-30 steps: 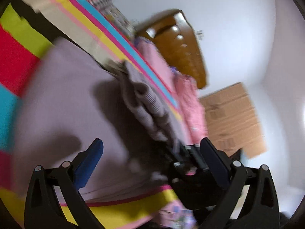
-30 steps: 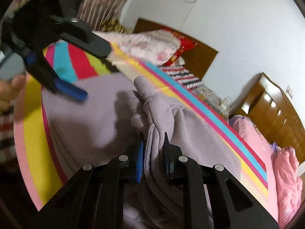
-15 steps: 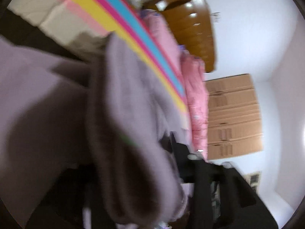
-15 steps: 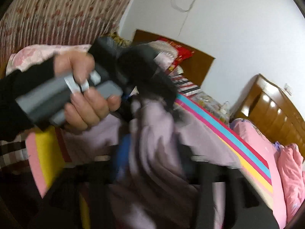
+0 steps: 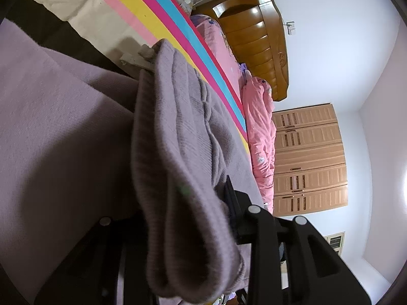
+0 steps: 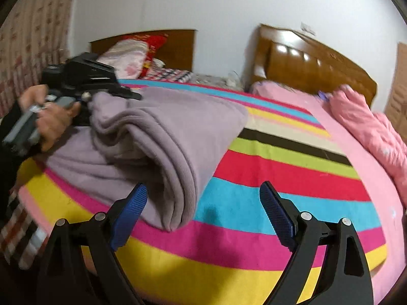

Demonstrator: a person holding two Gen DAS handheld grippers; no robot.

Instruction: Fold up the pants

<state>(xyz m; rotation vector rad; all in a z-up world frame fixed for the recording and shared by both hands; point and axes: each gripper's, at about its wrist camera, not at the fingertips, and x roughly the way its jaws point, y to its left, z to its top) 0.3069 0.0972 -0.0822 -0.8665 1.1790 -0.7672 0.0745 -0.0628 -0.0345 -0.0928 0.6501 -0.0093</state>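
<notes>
The lilac pants [image 6: 162, 132] are laid on the striped blanket [image 6: 279, 178] of the bed, folded over, with the doubled edge turned toward the right gripper [image 6: 203, 211]. Its fingers [image 6: 277, 213] are spread wide and opening, nothing pressed between them; open blanket is seen to the right. A bunched edge of the pants is clamped by the left gripper [image 5: 193, 203], fingers narrow. A pink quilt [image 6: 368, 127], wooden headboard [image 6: 318, 66] and wardrobe [image 5: 310, 160] are seen beyond.
</notes>
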